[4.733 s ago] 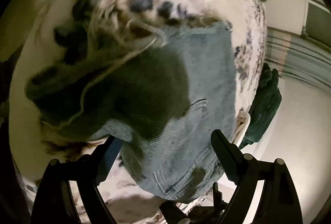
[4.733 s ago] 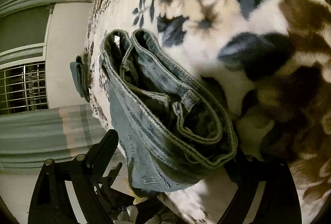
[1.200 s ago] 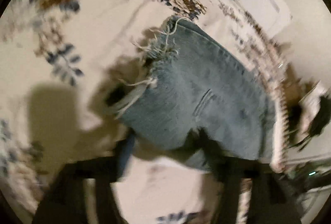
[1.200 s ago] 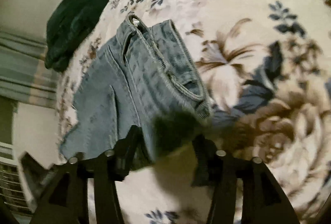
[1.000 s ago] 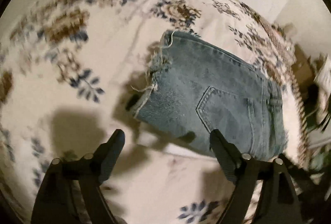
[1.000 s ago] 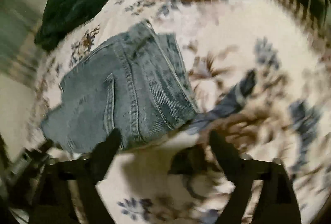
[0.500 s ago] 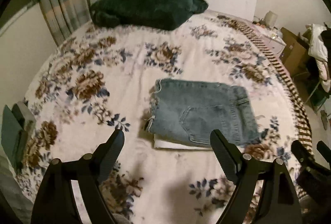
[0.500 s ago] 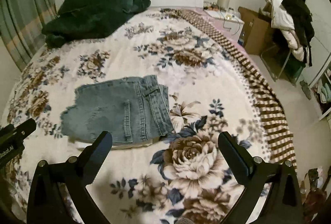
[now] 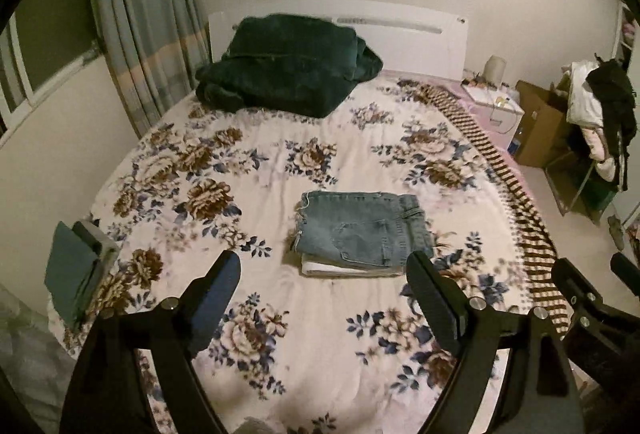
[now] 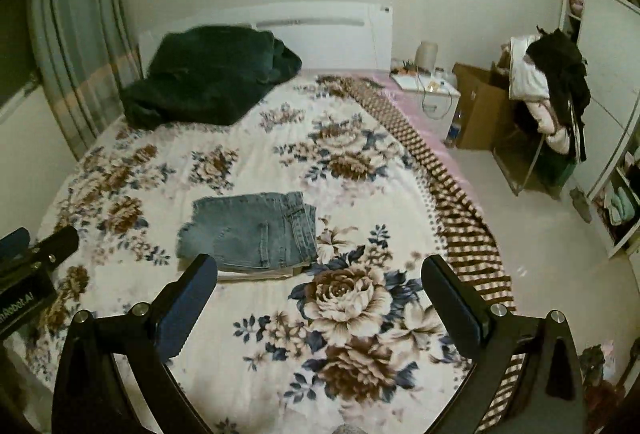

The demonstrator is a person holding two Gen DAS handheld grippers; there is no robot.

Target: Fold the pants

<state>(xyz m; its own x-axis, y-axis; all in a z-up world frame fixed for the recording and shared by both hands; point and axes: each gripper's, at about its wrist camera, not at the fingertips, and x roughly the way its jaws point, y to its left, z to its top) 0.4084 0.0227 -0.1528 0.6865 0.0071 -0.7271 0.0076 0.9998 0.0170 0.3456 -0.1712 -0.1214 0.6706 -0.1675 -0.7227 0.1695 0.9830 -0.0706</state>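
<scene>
The folded blue denim pants [image 9: 362, 229] lie flat in a neat rectangle in the middle of the floral bedspread [image 9: 248, 193], on top of a folded white garment [image 9: 344, 270]. They also show in the right wrist view [image 10: 250, 232]. My left gripper [image 9: 324, 274] is open and empty, held high and back from the pants. My right gripper [image 10: 320, 280] is open and empty too, also well back above the bed's near end. The right gripper's body shows at the left view's right edge [image 9: 584, 310].
A dark green blanket [image 9: 288, 73] is heaped by the white headboard [image 9: 400, 33]. A green folded item [image 9: 72, 274] sits at the bed's left edge. Curtains [image 9: 140, 33] hang left. A nightstand [image 10: 424, 93], cardboard box [image 10: 480, 113] and clothes-laden chair [image 10: 552, 101] stand right.
Both grippers let go of the pants and pulled far back and up from the bed. The folded pants now lie still on the white garment.
</scene>
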